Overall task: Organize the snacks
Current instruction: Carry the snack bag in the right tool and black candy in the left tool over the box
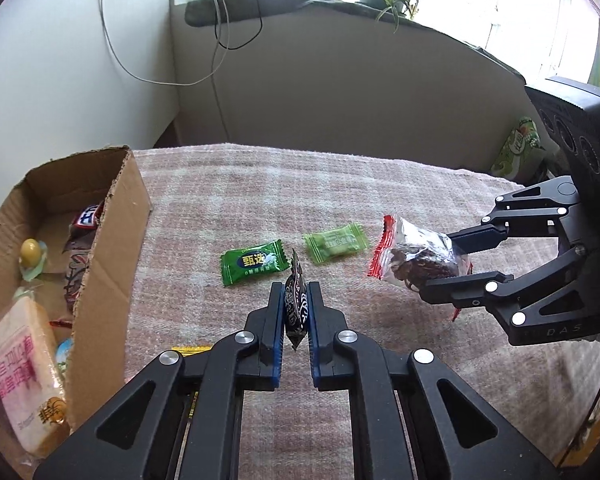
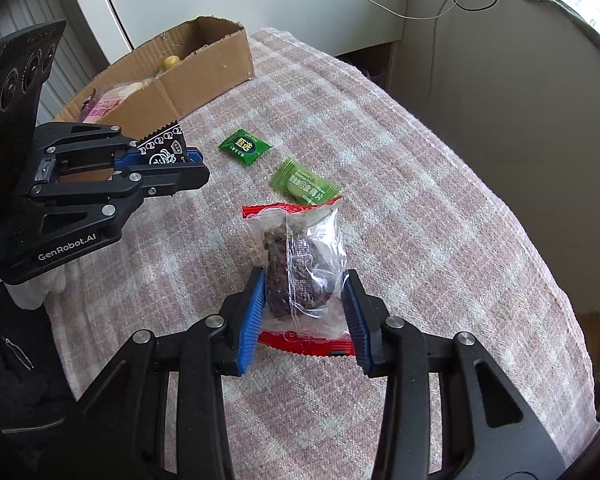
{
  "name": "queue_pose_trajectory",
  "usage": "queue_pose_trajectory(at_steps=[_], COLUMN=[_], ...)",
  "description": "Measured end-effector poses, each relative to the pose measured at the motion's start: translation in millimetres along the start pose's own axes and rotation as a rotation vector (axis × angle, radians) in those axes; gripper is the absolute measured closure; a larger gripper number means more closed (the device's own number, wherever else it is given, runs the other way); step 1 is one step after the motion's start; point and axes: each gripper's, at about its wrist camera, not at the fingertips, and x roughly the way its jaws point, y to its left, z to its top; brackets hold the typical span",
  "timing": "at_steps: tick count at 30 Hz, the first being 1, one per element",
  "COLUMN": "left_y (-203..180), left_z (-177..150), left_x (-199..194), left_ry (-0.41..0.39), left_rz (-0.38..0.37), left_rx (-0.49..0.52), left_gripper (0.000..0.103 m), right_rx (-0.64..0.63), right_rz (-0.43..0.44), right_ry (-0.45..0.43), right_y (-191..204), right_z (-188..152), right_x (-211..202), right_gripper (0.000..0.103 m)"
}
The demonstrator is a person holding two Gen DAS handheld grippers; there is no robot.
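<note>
Two tools here, each gripping one snack: left tool [image 1: 295,312] is clamped on a black packet [image 1: 296,304], right tool [image 2: 305,312] squeezes a clear bag [image 2: 304,264] with red ends. Two green candies [image 1: 252,267] lie loose on the bench [image 1: 380,360], and one box [image 1: 112,248] at the left holds more snacks.

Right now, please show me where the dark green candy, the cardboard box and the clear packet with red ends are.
dark green candy [image 1: 252,263]: left wrist view, middle of its wrapper.
cardboard box [image 1: 112,256]: left wrist view, outer side wall.
clear packet with red ends [image 2: 300,264]: right wrist view, clear middle, between the blue pads.
</note>
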Motion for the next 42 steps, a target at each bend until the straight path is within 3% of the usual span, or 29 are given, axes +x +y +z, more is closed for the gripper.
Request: queue_pose_trajectory(at_steps=[5,15,29,42], left_y=[-2,33,99,136], left_z=[1,-3,-15,-22], left_x=[-22,-65,-98,-102], left_ry=[-0.043,-0.114,-0.161,-0.172], left_rz=[-0.01,0.02,0.11,0.135], left_rx=[-0.01,-0.057,-0.13,-0.171], left_gripper=[0.094,0.094,0.094,0.094], right_rx=[-0.007,-0.041,-0.137,-0.171], right_rz=[-0.023,-0.041,-0.034,-0.028], right_ry=[-0.035,-0.09,-0.11,-0.097], right_y=[14,51,119,149], right_z=[7,44,108,152], right_x=[-18,-35,-16,17], right_gripper=[0.063,0.063,0.063,0.063])
